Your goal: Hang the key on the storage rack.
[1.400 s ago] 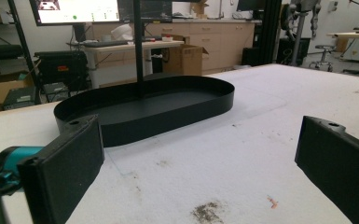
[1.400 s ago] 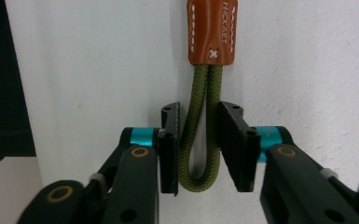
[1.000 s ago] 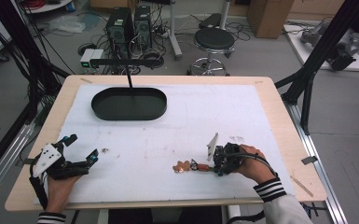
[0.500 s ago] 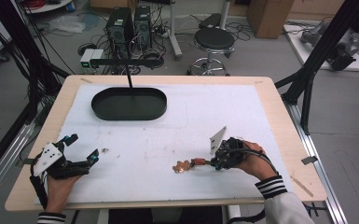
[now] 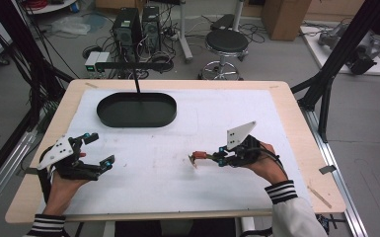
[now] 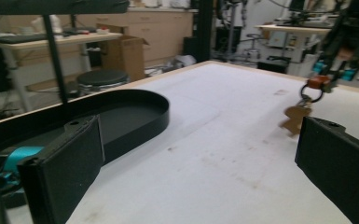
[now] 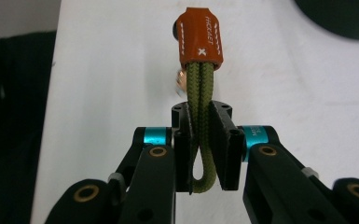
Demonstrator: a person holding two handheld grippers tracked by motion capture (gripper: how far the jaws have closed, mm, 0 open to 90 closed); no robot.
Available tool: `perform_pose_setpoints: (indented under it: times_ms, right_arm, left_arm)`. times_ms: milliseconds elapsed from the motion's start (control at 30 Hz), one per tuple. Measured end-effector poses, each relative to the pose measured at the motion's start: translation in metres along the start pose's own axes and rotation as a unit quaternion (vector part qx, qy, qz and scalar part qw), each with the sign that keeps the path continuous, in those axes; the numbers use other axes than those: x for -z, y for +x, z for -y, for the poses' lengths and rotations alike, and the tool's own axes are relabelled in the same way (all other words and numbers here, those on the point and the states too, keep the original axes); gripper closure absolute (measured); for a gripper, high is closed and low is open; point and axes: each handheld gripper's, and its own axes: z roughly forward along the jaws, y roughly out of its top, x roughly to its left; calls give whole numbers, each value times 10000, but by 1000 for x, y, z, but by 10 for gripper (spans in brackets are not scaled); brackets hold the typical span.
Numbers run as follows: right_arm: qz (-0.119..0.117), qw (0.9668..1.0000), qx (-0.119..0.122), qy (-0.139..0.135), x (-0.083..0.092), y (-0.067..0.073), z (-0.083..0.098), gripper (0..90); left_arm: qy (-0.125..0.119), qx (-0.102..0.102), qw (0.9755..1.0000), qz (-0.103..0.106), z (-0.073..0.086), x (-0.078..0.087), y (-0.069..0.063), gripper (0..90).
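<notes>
A keychain (image 5: 197, 157) with an olive cord loop (image 7: 200, 93), an orange leather tab (image 7: 199, 39) and brown keys (image 6: 294, 116) hangs just above the white mat, right of centre. My right gripper (image 5: 220, 156) is shut on the cord loop, which is pinched between its two pads; the tab and ring stick out beyond the jaws toward the left. My left gripper (image 5: 102, 149) rests near the table's left front with its jaws wide apart and nothing between them. In the left gripper view the right gripper (image 6: 335, 70) holds the keychain at the far right.
A black oval tray (image 5: 136, 122) lies at the back left of the mat, and its wall (image 6: 135, 126) curves close in front of my left gripper (image 6: 200, 140). A black post (image 5: 137, 81) rises behind it. The white mat (image 5: 217, 113) covers most of the wooden table.
My right gripper has risen and drawn slightly away from the front edge, and the keys have come up off the mat with it. The left gripper has stayed where it was.
</notes>
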Motion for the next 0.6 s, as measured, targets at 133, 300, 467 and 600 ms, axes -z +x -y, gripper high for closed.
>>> perform_pose_setpoints:
  times_ms: [133, 300, 467, 600]
  right_arm:
    - [-90, 9997, 40, -237, -3, -1, -6, 802]
    - [-144, 9984, 98, -541, -7, -3, -15, 801]
    - [-197, 9966, 108, -794, -8, -6, -22, 801]
    - [-214, 9959, 164, -868, -11, -6, -28, 801]
  left_arm:
    - [111, -98, 9994, 309, -11, -11, -3, 17]
    - [249, -148, 9978, 599, -26, -26, -4, 17]
    - [494, -305, 9939, 939, -42, -43, -8, 17]
    - [607, -417, 9903, 1178, -53, -55, -12, 17]
